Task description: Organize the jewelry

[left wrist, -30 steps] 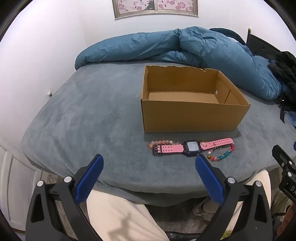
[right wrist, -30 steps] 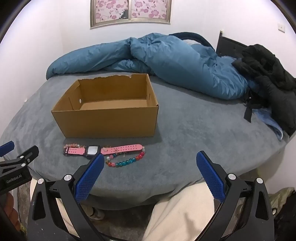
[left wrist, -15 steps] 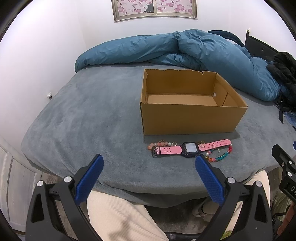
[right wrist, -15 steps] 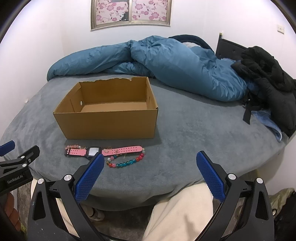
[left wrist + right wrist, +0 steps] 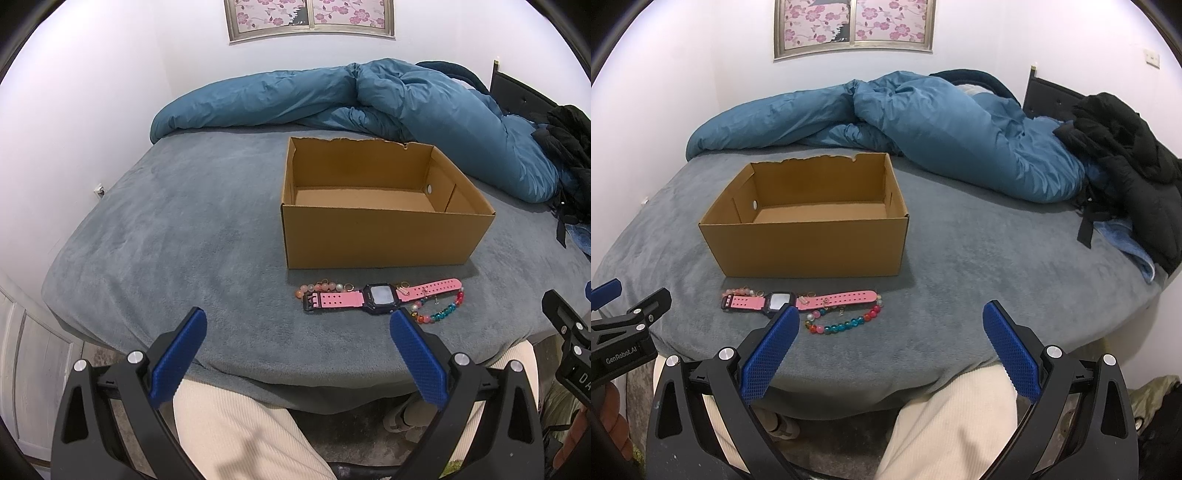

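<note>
Bedroom: grey blanket-covered bed point(image 5: 177, 236), blue duvet point(image 5: 406, 99) bunched at the far side, flower pic point(image 5: 854, 23) on the wall, black clothes point(image 5: 1126, 147) piled far right. Your L gripper point(image 5: 297, 319) hangs off the near bed edge, jaws wide apart, holding nothing. Your R gripper point(image 5: 890, 314) is the same: spread wide, nothing btwn the pads. Open cardboard box point(image 5: 380, 229) sits straight ahead of the L jaws, and ahead-left of the R jaws; nothing visible inside. Pink watch point(image 5: 380, 296) lies flat just in front of the box, beyond the L gripper's right fingertip. Peach bead bracelet point(image 5: 321, 287) touches the watch's buckle end; multicolour bead bracelet point(image 5: 842, 323) is against the strap's other end, just past the R gripper's left fingertip. Your legs in cream ribbed pants point(image 5: 945, 424) show below both grippers.
</note>
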A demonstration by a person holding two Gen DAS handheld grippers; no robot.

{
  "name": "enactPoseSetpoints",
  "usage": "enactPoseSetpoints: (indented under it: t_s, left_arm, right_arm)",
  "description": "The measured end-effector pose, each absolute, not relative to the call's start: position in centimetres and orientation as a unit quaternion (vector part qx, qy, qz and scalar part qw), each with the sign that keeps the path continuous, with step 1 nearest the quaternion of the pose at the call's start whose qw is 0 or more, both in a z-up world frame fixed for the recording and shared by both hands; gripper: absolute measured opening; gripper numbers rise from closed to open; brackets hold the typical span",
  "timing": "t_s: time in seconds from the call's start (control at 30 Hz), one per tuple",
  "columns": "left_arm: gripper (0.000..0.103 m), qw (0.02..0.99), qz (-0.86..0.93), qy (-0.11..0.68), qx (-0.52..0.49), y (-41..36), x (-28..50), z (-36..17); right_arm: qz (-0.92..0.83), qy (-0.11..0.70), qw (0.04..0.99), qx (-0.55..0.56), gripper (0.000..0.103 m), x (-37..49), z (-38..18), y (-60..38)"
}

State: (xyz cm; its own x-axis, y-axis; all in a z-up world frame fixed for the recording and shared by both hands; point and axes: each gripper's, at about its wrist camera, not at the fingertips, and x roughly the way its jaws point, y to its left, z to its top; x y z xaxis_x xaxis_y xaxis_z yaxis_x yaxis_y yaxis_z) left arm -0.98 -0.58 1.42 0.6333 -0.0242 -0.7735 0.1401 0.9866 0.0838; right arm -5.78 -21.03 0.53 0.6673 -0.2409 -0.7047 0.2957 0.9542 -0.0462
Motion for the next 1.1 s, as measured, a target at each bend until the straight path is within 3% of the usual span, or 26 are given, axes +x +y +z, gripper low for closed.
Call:
enactPoseSetpoints:
  t_s: [1.1]
  left_arm:
    - [0.097,0.901,-0.047,0.427,0.068,-0.51,-0.98,1.46]
  right_arm:
    - [-0.146,0.382,0.912,0.037,0.095,-5.70,0.53,-20.98]
